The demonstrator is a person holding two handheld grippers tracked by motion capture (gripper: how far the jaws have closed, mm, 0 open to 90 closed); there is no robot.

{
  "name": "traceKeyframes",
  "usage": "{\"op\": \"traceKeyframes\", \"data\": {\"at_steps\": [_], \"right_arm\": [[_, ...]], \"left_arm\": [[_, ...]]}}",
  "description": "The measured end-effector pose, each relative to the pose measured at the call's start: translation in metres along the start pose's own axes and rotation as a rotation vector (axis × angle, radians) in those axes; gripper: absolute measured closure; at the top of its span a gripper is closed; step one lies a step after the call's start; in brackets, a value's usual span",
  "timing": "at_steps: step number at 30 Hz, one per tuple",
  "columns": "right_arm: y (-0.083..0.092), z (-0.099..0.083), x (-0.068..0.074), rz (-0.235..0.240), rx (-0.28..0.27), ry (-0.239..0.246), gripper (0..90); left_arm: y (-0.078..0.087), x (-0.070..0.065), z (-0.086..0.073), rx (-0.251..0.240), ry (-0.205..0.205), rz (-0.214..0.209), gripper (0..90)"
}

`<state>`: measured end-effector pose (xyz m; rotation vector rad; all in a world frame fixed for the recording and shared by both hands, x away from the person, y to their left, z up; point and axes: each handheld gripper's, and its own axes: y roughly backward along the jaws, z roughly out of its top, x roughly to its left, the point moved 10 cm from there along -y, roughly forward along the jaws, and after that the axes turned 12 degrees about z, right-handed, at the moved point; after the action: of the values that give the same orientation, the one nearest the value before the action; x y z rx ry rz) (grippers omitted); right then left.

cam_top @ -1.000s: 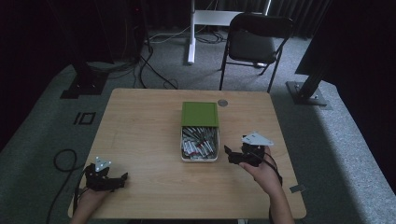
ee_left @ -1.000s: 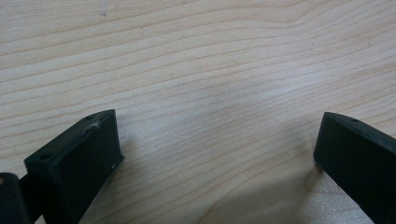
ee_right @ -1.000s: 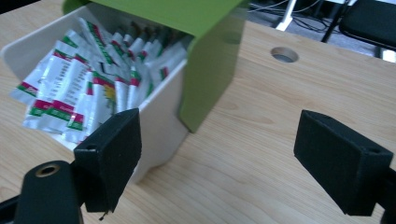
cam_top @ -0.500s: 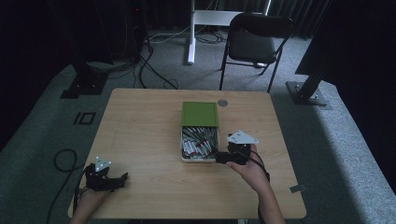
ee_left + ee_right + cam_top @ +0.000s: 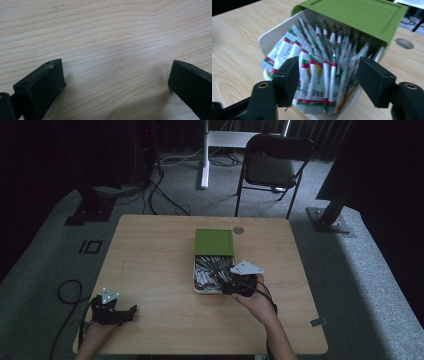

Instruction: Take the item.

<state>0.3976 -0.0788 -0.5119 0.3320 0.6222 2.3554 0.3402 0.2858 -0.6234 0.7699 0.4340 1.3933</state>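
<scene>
The table [image 5: 150, 250] bears a box [image 5: 197, 282] near its middle, a little to the right. A lid [image 5: 214, 242] covers the box's far half; sachets [image 5: 210, 272] lie packed in the uncovered near half. A cable hole [image 5: 238, 230] sits in the tabletop just right of the lid's far corner. The right gripper [image 5: 231, 287] is at the box's near right corner, its jaws over the sachets. The left gripper [image 5: 131, 310] rests at the table's near left corner, well apart from the box. Behind the table stands a folding chair [image 5: 272, 165].
</scene>
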Motion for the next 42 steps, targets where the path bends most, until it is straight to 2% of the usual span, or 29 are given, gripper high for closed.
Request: {"op": "traceKeyframes", "data": {"at_steps": [5, 7, 9, 12, 16, 21, 26, 37, 42], "right_arm": [[-0.007, -0.005, 0.006, 0.041, 0.021, 0.003, 51.0], [-0.009, -0.008, 0.007, 0.042, 0.027, 0.0, 55.9], [-0.011, -0.009, 0.006, 0.028, 0.03, 0.006, 65.4], [-0.014, -0.012, 0.01, 0.048, 0.046, 0.016, 69.1], [-0.02, -0.017, 0.01, 0.042, 0.074, 0.028, 73.8], [-0.028, -0.021, 0.012, 0.043, 0.103, 0.04, 76.6], [-0.033, -0.023, 0.01, 0.021, 0.114, 0.032, 77.2], [-0.044, -0.022, 0.009, -0.047, 0.124, 0.024, 77.2], [-0.047, -0.023, 0.008, -0.079, 0.129, 0.042, 79.9]], "left_arm": [[0.0, 0.0, 0.0, 0.0, -0.001, 0.0, 1.4], [0.0, 0.0, 0.0, 0.0, 0.0, 0.0, 1.4], [0.0, 0.0, 0.0, 0.001, -0.001, 0.0, 1.4], [0.0, 0.0, 0.0, 0.0, 0.0, 0.0, 1.4], [0.0, 0.0, 0.0, 0.0, 0.0, 0.0, 1.4], [0.0, 0.0, 0.0, 0.0, -0.001, 0.0, 1.4], [0.0, 0.0, 0.0, 0.0, 0.0, 0.0, 1.4], [0.0, 0.0, 0.0, 0.0, 0.0, 0.0, 1.4], [0.0, 0.0, 0.0, 0.0, 0.0, 0.0, 1.4]]}}
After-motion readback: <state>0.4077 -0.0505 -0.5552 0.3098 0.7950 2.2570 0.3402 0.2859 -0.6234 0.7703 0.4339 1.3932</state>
